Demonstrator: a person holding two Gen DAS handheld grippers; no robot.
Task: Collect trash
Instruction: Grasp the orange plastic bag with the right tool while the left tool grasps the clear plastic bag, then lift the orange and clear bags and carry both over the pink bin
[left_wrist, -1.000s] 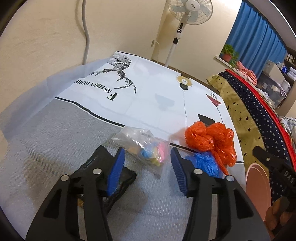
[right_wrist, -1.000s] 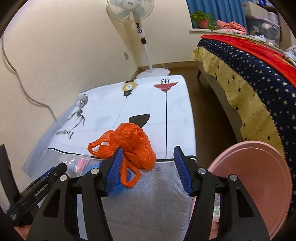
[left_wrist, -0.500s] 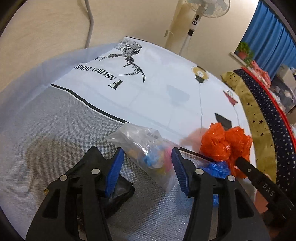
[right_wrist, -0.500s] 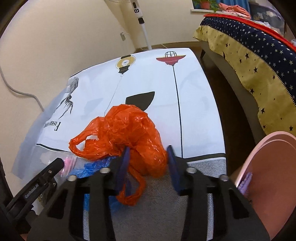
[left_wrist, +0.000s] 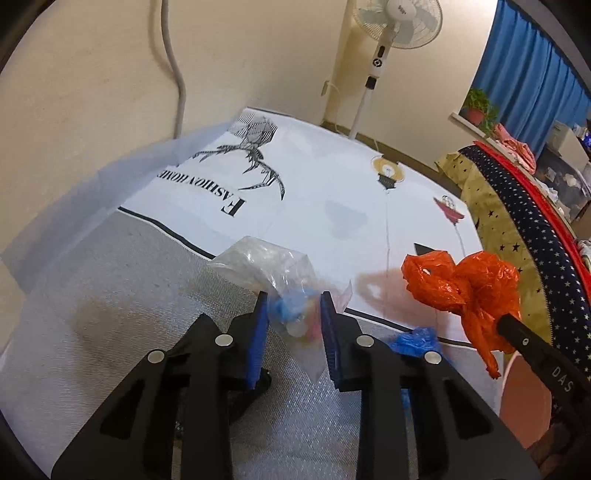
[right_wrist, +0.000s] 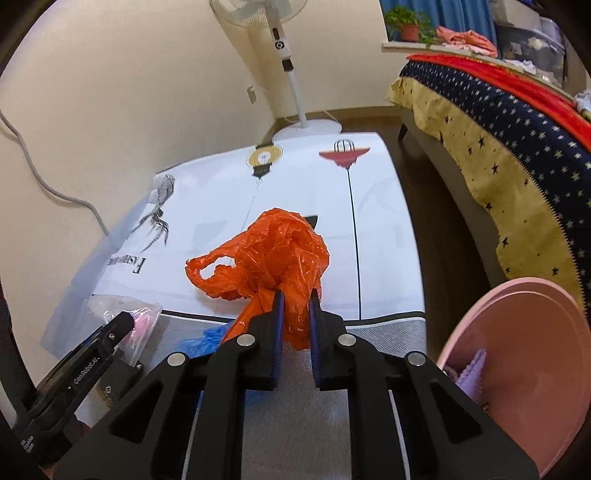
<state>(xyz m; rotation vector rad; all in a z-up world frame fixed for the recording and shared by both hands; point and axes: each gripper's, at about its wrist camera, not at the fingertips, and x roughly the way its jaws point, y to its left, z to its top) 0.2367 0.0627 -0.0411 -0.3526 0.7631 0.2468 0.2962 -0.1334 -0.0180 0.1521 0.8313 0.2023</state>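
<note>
Our right gripper (right_wrist: 294, 306) is clamped on the crumpled orange plastic bag (right_wrist: 275, 253), lifted off the desk (left_wrist: 110, 295). Our left gripper (left_wrist: 291, 321) pinches the clear plastic bag of scraps (left_wrist: 275, 273). A crumpled blue plastic bag (left_wrist: 415, 341) still lies uncollected; the round pink bin (right_wrist: 532, 354) holds little.

Printed cloth (left_wrist: 325, 192) w/ grey section covers the surface. On it: crumpled blue bag (left_wrist: 415, 341), black wrapper (left_wrist: 247, 397) nr front; pink basin (right_wrist: 532, 369) at rt edge.
</note>
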